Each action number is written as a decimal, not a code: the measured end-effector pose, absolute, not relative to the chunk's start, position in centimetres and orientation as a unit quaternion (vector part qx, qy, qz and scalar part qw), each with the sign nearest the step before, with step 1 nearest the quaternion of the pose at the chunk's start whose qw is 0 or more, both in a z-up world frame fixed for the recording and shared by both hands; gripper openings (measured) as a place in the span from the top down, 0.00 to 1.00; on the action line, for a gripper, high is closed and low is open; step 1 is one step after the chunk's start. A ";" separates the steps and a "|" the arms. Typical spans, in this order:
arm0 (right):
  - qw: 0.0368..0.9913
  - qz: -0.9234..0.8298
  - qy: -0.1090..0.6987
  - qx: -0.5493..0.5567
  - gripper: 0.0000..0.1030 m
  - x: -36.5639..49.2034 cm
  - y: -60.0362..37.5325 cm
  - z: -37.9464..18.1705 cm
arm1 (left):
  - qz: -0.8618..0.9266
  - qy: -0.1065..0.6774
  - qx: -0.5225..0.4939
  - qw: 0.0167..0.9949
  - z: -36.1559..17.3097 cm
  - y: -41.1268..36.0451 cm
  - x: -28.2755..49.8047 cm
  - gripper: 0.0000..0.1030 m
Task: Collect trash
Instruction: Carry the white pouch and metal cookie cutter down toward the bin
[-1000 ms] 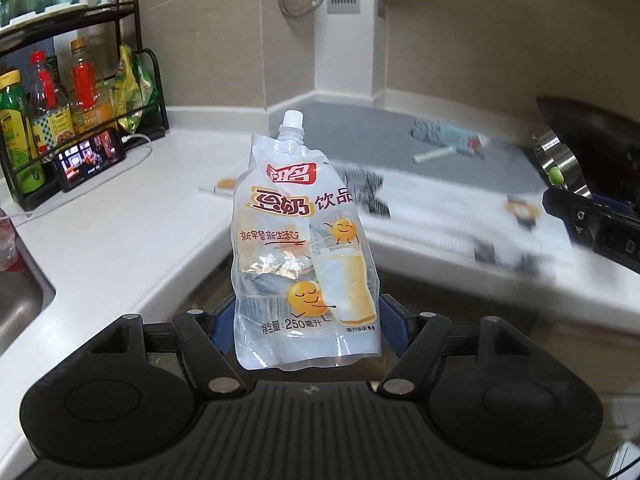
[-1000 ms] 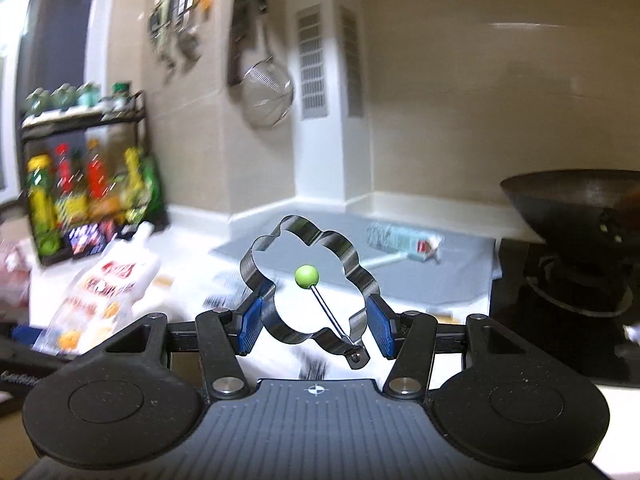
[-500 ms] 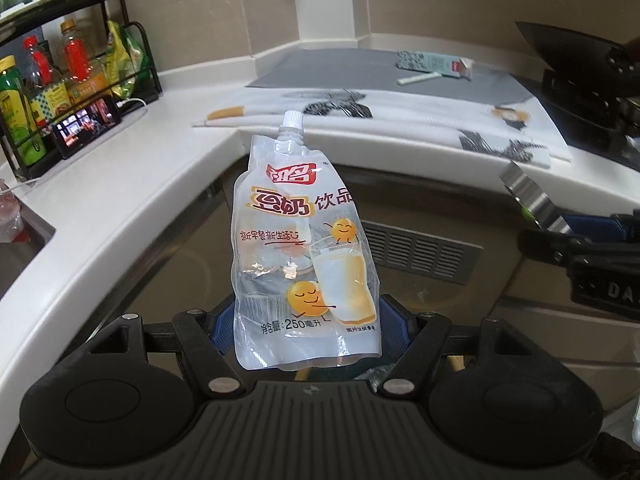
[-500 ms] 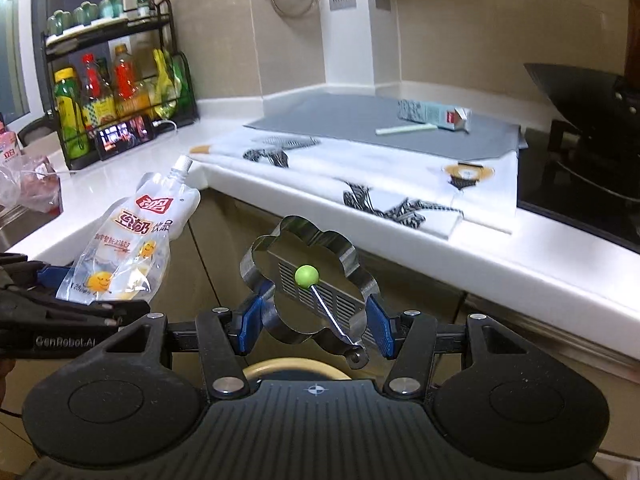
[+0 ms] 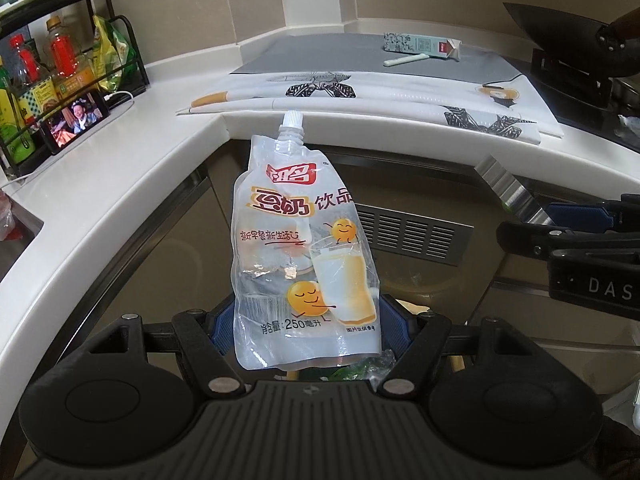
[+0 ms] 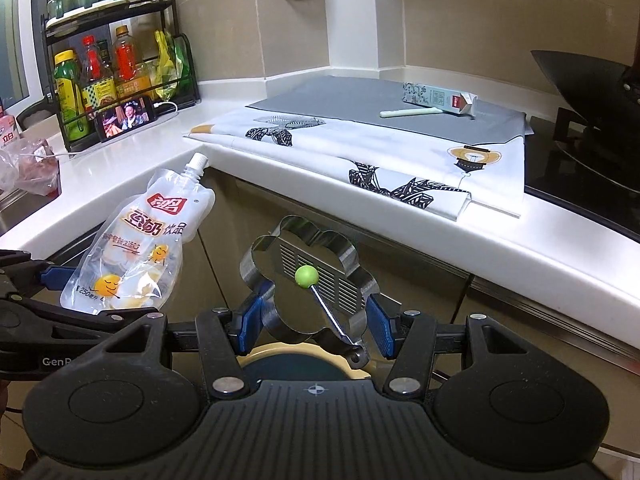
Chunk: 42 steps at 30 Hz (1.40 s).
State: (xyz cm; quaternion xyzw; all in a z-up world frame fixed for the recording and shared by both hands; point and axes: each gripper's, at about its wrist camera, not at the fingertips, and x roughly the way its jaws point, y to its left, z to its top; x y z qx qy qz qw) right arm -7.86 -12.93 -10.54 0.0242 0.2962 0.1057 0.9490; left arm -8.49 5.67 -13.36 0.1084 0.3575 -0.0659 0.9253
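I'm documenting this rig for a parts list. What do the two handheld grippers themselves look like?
Both match: matte black plastic bodies with a ribbed top plate, two round disc-shaped housings, silver screws at the linkage pivots, and blue pads on the fingers. The left gripper shows white "GenR..." lettering on its side; the right gripper shows "DAS". No cables or sleeves visible.

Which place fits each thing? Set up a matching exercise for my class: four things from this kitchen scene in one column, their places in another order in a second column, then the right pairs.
Things
1. soy milk pouch
2. flower-shaped metal mould
3. phone
4. small carton

Places
A. lying on the grey mat
B. held by the left gripper
C. leaning at the bottle rack
D. held by the right gripper

Pairs: 1-B, 2-D, 3-C, 4-A
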 end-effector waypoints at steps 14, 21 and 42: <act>0.948 0.107 0.300 0.022 0.44 -7.7 -12.7 -10.6 | -0.066 0.358 0.109 0.925 -13.4 5.6 -8.4 0.26; 0.947 0.107 0.302 0.022 0.44 -7.7 -12.6 -10.6 | -0.066 0.358 0.110 0.925 -13.5 5.5 -8.3 0.26; 0.943 0.111 0.312 0.020 0.44 -7.2 -12.5 -11.0 | -0.066 0.367 0.105 0.922 -13.9 5.6 -7.8 0.26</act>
